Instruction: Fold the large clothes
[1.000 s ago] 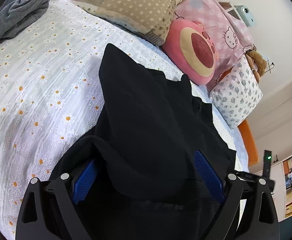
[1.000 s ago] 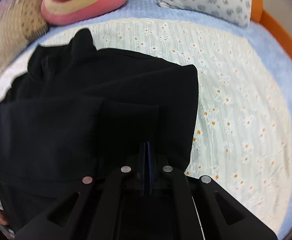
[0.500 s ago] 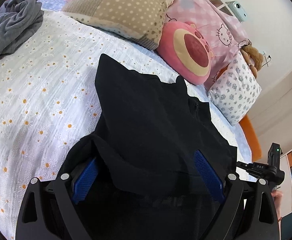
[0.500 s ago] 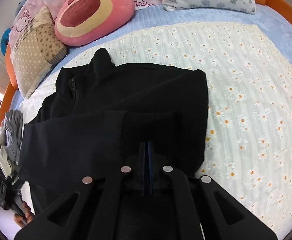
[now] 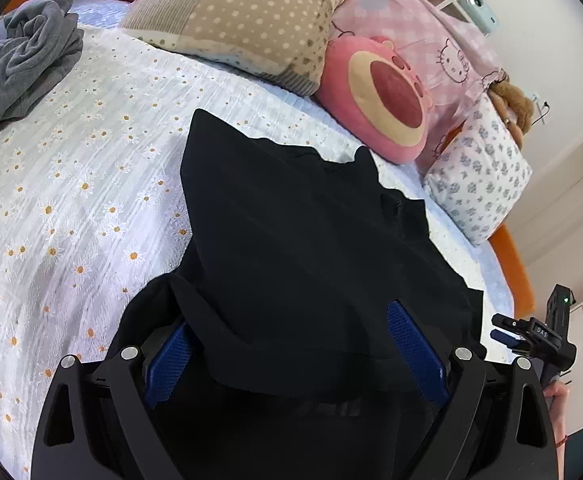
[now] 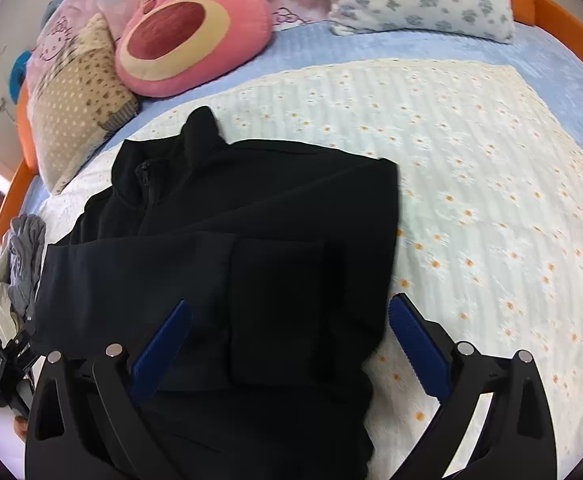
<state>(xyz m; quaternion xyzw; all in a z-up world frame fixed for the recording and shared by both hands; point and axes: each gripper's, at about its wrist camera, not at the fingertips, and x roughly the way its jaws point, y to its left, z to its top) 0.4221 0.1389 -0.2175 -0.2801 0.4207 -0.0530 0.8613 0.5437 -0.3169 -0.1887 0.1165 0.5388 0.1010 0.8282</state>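
1. Black jacket (image 6: 251, 216) lies on the daisy-print bedspread (image 6: 471, 184), partly folded: sleeves laid across the body, collar and zip toward the pillows, near the pink plush cushion (image 6: 187, 36).

2. Right claw (image 6: 287, 336): jaws opening, now spread wide. The sleeve cuff and jacket edge lie between the blue pads, but neither pad presses on the fabric. Nothing held.

3. Left claw (image 5: 291, 356): jaws wide apart. A bunched fold of black cloth sits between and over the pads. No pinch visible; judged as open, cloth only draped.

4. Risk: cloth draped over the left claw could drag when that claw lifts away, pulling the laid sleeve out of line. Cause: loose knit catching on the textured pads.

5. Risk: a regrasp by the right claw could take only the top layer. Cause: black on black; the layer edges are hard to separate in either view.

6. Risk: the near edge of the jacket is hidden under both claws, so whether it hangs off the bed cannot be told. If it does, its weight could slide the fold.

7. Risk: soft bedspread may wrinkle under a push and skew the next fold.

8. Grey garment (image 5: 23, 60) lies well apart at the far left; no likely interference.
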